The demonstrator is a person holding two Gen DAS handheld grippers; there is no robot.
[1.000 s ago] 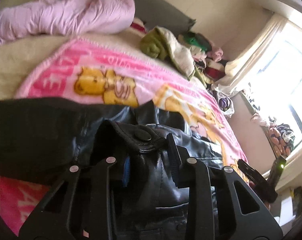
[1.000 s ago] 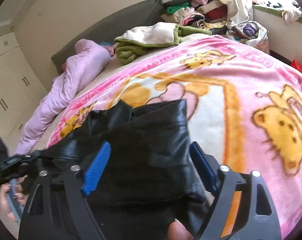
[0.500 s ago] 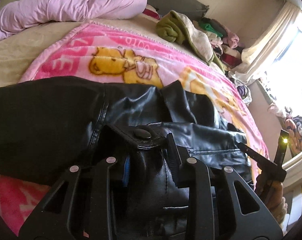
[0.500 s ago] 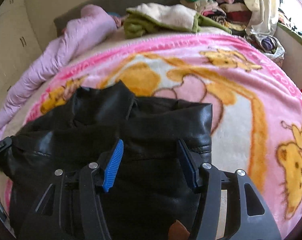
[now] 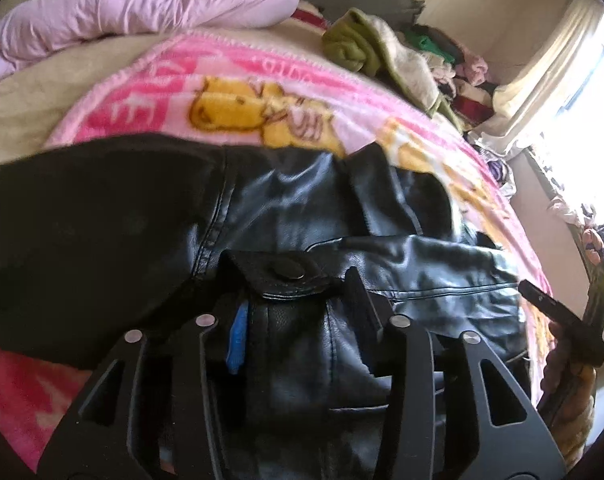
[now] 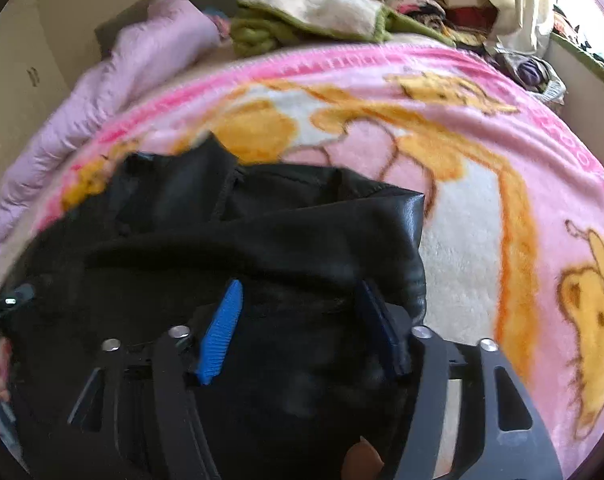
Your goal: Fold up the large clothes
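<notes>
Black leather jacket (image 5: 309, 232) spread on pink bear-print blanket (image 6: 481, 208); left gripper (image 5: 298, 312), jaws just opening, straddles its snap tab loosely; right gripper (image 6: 302, 312), jaws just widening, stands parted over jacket's edge.

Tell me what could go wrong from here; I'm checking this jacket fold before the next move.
1. The left gripper has just been opening around the snap tab of the black leather jacket; the stiff fold may spring back.
2. The right gripper has also been opening, with leather between its fingers, so that side could slump.
3. The jacket may slide on the fleecy pink blanket.
</notes>
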